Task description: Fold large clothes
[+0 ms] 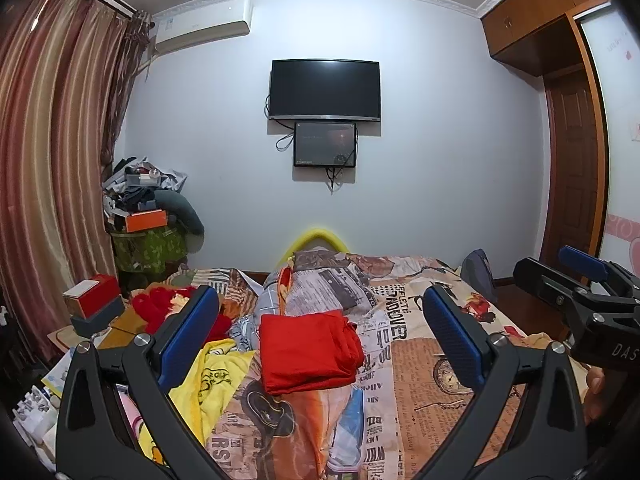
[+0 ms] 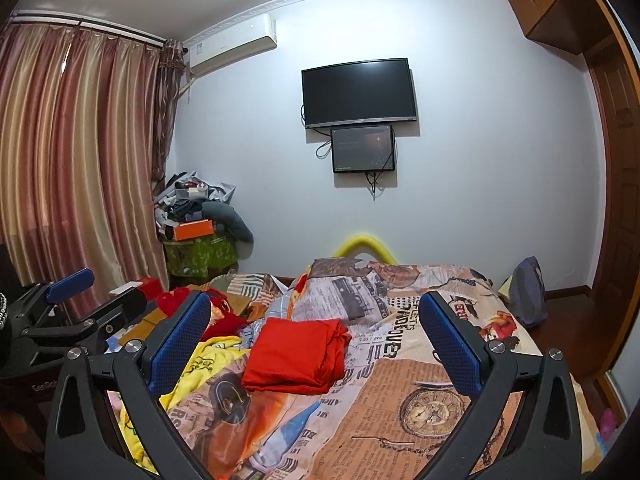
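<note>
- Left wrist view: looks forward between its own two fingers, held above the near end of the bed (image 1: 420,360), facing the far wall with the television (image 1: 324,90) at upper centre.
- Right wrist view: same heading, set slightly to the right; television (image 2: 359,93) right of centre.
- Shared: bed (image 2: 400,380), folded red garment (image 1: 308,352) (image 2: 296,354), curtains, far wall.

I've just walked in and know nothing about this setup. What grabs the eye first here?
The folded red garment lying in the middle of the bed, bright against the newspaper-print bedspread. Framing it, the left gripper and right gripper hang open above the bed, blue pads wide apart. To the left, an unfolded yellow garment lies crumpled, and a dark television hangs on the far wall.
</note>
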Available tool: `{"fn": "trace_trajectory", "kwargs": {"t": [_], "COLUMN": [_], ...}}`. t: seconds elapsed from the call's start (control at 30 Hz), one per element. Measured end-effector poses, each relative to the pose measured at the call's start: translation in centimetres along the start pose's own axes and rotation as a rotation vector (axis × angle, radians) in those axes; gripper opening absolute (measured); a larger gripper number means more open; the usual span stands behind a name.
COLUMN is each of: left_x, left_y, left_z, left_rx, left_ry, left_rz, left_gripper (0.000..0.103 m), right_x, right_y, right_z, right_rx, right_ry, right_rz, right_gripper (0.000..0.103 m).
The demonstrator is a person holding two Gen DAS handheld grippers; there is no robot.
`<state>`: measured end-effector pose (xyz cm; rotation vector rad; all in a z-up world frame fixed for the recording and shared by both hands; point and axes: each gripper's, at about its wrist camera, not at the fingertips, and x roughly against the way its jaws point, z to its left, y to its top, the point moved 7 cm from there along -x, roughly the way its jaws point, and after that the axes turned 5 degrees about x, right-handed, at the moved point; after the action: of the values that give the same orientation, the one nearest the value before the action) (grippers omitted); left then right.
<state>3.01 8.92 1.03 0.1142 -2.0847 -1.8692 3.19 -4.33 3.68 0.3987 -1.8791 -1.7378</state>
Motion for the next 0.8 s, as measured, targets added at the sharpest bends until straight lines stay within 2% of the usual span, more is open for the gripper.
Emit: {"fn": "trace_trajectory", "kwargs": {"t": [0.8], "left_x": [-0.64], "left_y": [-0.26], "left_z": [0.02], "left_rx": [0.027], "left_ry": [-0.027], "left_rz": [0.036], "left_gripper": [0.102], "right_x": [0.01], "right_y": [0.01], "right_z": [0.02], "right_rx": [-0.010], "right_ry": [-0.003], "right_rz": [0.004], "right_gripper": [0.103]}}
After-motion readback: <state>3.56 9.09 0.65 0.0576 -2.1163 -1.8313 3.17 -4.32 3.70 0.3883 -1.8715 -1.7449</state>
